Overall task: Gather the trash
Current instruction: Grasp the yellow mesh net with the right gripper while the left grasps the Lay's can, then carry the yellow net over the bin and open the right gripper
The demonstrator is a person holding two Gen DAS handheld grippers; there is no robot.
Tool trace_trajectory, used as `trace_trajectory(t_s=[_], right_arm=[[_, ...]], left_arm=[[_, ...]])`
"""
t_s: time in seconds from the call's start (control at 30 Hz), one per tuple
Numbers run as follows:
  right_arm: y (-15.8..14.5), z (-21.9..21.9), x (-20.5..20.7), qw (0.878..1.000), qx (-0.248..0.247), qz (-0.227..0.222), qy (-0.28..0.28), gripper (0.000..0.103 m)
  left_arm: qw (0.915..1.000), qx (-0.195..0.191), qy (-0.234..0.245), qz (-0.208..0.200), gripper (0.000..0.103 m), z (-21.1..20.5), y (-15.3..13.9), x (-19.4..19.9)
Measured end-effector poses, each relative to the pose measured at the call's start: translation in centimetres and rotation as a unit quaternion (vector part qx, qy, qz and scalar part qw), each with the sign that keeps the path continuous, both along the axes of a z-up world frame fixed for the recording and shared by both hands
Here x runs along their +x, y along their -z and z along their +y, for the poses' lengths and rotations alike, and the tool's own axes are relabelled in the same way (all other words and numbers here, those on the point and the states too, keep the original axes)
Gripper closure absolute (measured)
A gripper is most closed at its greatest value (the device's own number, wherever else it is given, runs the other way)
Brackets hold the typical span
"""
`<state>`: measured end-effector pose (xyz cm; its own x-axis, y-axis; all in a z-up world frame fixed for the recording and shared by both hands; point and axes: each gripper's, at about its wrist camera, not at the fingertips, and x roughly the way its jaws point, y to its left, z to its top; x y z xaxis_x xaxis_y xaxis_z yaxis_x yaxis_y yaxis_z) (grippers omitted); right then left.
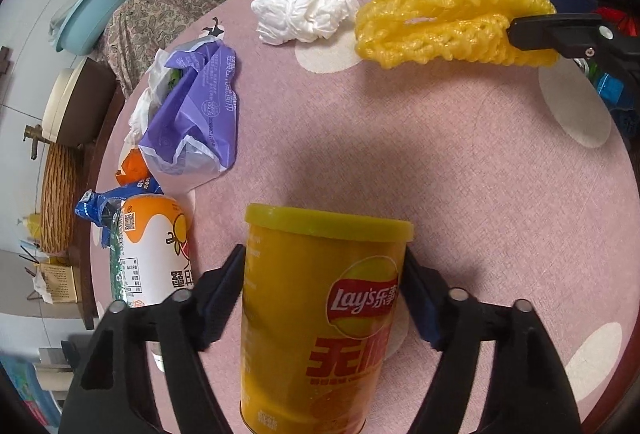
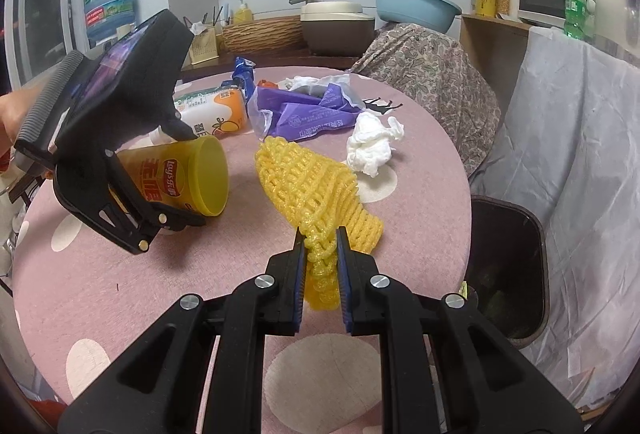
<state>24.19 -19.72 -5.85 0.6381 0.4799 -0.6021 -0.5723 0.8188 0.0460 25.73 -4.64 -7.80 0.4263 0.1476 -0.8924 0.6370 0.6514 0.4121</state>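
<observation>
- Left wrist view: the left gripper (image 1: 324, 298) straddles the yellow chip can (image 1: 320, 314), a blue pad on either side of it just under the lid. The pads look right against the can wall, yet I can't tell whether they press on it. The can sits toward the near edge of the pink table (image 1: 460, 173).
- Advice here: close squarely below the lid rim so the smooth can doesn't slide, and keep it from knocking the drink carton (image 1: 154, 250) just beside it.
- Same view, far edge: a crumpled tissue (image 1: 306, 11) and a purple wrapper (image 1: 200, 105) wait on the table.
- Right wrist view: the right gripper (image 2: 320, 266) is nearly closed, pinching the yellow foam net (image 2: 316, 189), which hangs clear above the table.
- The dark bin (image 2: 508, 274) stands just off the table's right edge. Carry the net over its mouth before letting go, since foam this light could drift.
</observation>
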Motion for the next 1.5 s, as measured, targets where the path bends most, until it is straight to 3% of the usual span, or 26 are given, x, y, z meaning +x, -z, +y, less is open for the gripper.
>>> trace_trajectory(t_s=[0.2,0.33,0.67,1.03,1.23,1.5], right_arm=[[0.0,-0.3,-0.1,1.000,0.009,0.002,0.001,0.088],[-0.1,-0.8,-0.3,1.000,0.017,0.001,0.004,0.088],[-0.6,-2.9,-0.4,0.999,0.045,0.004,0.018,0.088],[-0.8,-4.7,-0.9,0.997,0.067,0.003,0.027,0.088],[-1.0,-7.1,-1.0,0.995,0.090,0.002,0.040,0.088],[-0.6,-12.5,-1.2,0.989,0.111,-0.004,0.099,0.088]], left_arm=[[0.9999,-0.011,0.000,-0.013,0.035,-0.3,-0.4,-0.2],[0.9978,-0.051,-0.010,-0.041,0.036,-0.2,-2.0,-0.5],[0.9814,-0.162,-0.042,-0.095,0.037,0.1,-5.9,-1.3],[0.9688,-0.220,-0.051,-0.102,0.037,-0.2,-6.9,-1.5],[0.9584,-0.262,-0.037,-0.108,0.037,-2.3,-8.2,-1.9],[0.9364,-0.333,-0.019,-0.109,0.037,-7.2,-8.6,-1.9]])
